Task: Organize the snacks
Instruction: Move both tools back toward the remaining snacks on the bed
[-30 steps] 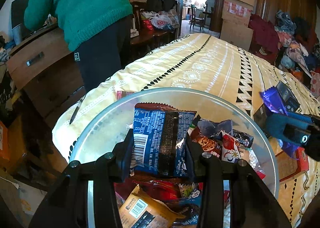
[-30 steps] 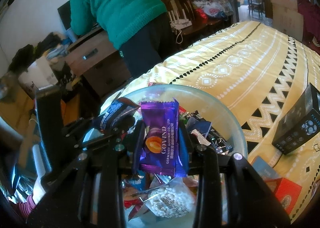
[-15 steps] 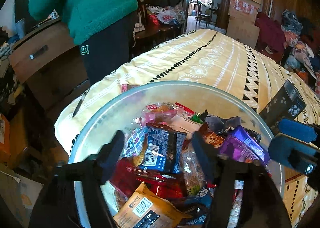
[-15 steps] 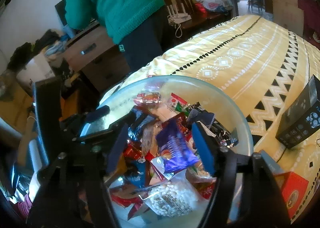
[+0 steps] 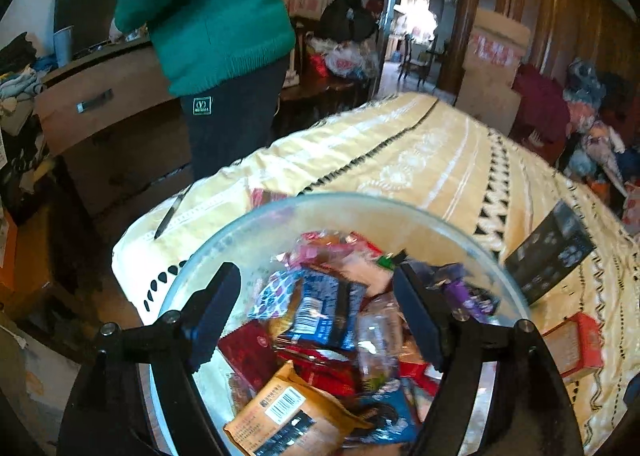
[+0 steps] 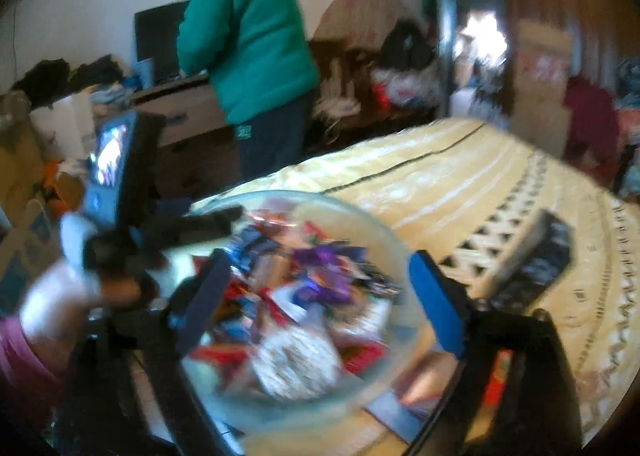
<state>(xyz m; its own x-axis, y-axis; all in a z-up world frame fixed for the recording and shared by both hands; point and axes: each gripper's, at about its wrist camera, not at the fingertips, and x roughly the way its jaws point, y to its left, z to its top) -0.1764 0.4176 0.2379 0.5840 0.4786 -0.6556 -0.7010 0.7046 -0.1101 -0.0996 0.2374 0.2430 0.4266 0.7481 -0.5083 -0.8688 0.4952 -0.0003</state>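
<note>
Round clear bowl (image 5: pixel 400 211), crinkly wrappers (image 5: pixel 328 308)

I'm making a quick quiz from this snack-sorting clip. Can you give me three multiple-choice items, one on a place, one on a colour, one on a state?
1. Where does the blue packet lie?
A. in the glass bowl
B. on the bedspread
C. in a claw

2. What colour is the bystander's sweater?
A. red
B. green
C. white

3. How stands the left claw?
A. shut on a packet
B. open and empty
C. out of view

Answers: 1 A, it rests on the heap of snacks inside the bowl. 2 B, the knit top is green. 3 B, its jaws, which have just been opening, stand apart, gripping nothing.
</note>
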